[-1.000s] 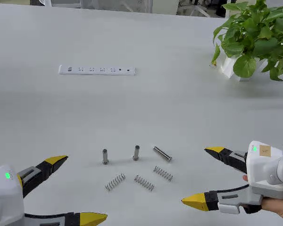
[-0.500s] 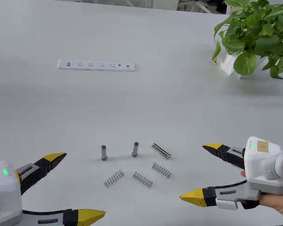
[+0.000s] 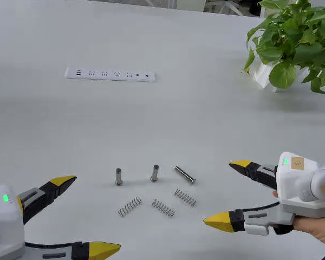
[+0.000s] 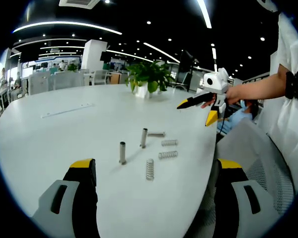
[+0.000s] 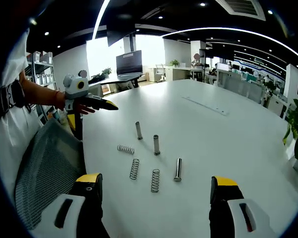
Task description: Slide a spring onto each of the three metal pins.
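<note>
On the table (image 3: 206, 119) directly before you, three pins form a row: the left pin (image 3: 118, 176) and the middle pin (image 3: 154, 173) upright, the right pin (image 3: 185, 175) lying on its side. Nearer to you, a second row holds the left spring (image 3: 130, 207), the middle spring (image 3: 163, 208) and the right spring (image 3: 185, 197), all apart from the pins. Your left gripper (image 3: 96, 213) is left of both rows, your right gripper (image 3: 218, 192) right of them. The power strip (image 3: 109, 75) lies well behind the pins, to the left. The plant (image 3: 292, 38) stands at the far right.
</note>
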Motion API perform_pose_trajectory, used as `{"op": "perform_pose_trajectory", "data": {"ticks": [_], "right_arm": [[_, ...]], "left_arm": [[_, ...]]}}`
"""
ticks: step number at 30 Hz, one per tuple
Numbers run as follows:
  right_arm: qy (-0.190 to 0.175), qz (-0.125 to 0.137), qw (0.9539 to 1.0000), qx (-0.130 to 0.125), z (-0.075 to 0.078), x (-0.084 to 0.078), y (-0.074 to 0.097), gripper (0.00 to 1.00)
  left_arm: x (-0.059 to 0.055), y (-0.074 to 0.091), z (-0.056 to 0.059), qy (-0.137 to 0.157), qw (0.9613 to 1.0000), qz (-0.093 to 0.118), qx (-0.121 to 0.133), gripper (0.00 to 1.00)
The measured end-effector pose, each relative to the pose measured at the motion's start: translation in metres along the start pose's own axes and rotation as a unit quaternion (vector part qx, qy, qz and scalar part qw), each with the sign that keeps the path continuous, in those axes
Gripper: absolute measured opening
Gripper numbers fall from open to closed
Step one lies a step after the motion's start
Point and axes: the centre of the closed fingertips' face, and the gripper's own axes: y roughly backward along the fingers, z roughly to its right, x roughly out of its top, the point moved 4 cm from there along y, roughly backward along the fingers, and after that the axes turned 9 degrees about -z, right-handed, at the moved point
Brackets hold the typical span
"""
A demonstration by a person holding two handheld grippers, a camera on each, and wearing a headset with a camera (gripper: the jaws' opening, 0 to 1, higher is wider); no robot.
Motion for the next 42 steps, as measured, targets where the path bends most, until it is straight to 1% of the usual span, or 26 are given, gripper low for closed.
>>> {"op": "perform_pose_trajectory", "data": {"ticks": [8, 14, 21, 23, 26, 29, 30, 31, 36, 39, 42], "right_arm": [[0.006, -0.006, 1.0000, 0.001, 0.008, 0.013, -0.009, 0.84], [0.007, -0.007, 0.9999, 0.005, 0.014, 0.024, -0.020, 0.76], [0.006, -0.019, 0.9998, 0.005, 0.024, 0.031, -0.033, 0.68], [0.006, -0.026, 0.9996, 0.003, 0.027, 0.032, -0.037, 0.66], [0.004, -0.030, 0.9995, 0.004, 0.030, 0.035, -0.042, 0.62], [-0.004, -0.042, 0.9991, 0.002, 0.035, 0.036, -0.048, 0.57], [-0.005, -0.051, 0.9987, 0.000, 0.037, 0.036, -0.051, 0.56], [-0.001, -0.054, 0.9986, 0.000, 0.038, 0.037, -0.053, 0.54], [-0.005, -0.072, 0.9974, 0.006, 0.043, 0.041, -0.063, 0.49], [-0.001, -0.090, 0.9959, 0.008, 0.045, 0.041, -0.070, 0.46], [0.001, -0.109, 0.9940, 0.010, 0.047, 0.041, -0.078, 0.43]], "left_arm": [[-0.001, -0.002, -0.003, 0.003, 1.0000, 0.000, -0.002, 0.99], [0.000, -0.004, -0.005, 0.008, 1.0000, -0.001, -0.005, 0.99], [0.001, -0.008, -0.007, 0.013, 0.9999, 0.000, -0.008, 0.99], [0.002, -0.008, -0.009, 0.016, 0.9998, 0.003, -0.007, 0.99], [0.002, -0.010, -0.010, 0.018, 0.9998, 0.004, -0.007, 0.99], [0.001, -0.011, -0.011, 0.022, 0.9997, 0.004, -0.009, 0.99], [0.001, -0.011, -0.011, 0.023, 0.9997, 0.004, -0.010, 0.98], [0.001, -0.012, -0.011, 0.023, 0.9997, 0.004, -0.010, 0.98], [0.001, -0.013, -0.015, 0.027, 0.9996, 0.007, -0.008, 0.99], [0.001, -0.014, -0.016, 0.029, 0.9995, 0.008, -0.007, 0.99], [0.000, -0.015, -0.017, 0.026, 0.9996, 0.005, -0.007, 0.99]]}}
